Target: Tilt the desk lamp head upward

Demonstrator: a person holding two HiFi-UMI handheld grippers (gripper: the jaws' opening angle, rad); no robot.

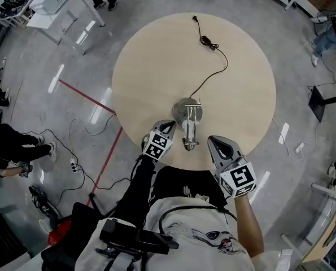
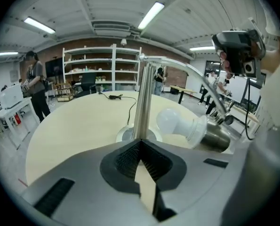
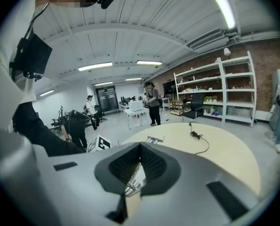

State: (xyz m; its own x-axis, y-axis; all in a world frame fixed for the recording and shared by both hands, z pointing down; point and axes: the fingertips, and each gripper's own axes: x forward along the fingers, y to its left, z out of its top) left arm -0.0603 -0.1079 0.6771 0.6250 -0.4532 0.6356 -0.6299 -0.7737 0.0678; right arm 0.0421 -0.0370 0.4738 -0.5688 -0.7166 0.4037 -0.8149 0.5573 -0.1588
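A chrome desk lamp (image 1: pixel 188 117) stands on the round wooden table (image 1: pixel 151 66) near its front edge, its head (image 1: pixel 190 144) pointing toward me. My left gripper (image 1: pixel 169 125) is just left of the lamp, jaws shut and empty. In the left gripper view the lamp's pole (image 2: pixel 142 102) rises straight ahead of the shut gripper (image 2: pixel 140 144), with the white bulb (image 2: pixel 174 122) and metal shade (image 2: pixel 216 136) to the right. My right gripper (image 1: pixel 215 142) sits right of the head, shut with nothing held. The right gripper view shows its closed gripper (image 3: pixel 140 147) and the lamp's upper joint (image 3: pixel 155 139) beyond.
The lamp's black cord (image 1: pixel 214 75) runs across the table to a loose plug (image 1: pixel 196 19) at the far edge. A white table (image 1: pixel 55 4) stands at the far left, cables (image 1: pixel 72 164) lie on the floor, and people stand around the room. Shelving (image 2: pixel 102 69) lines the brick wall.
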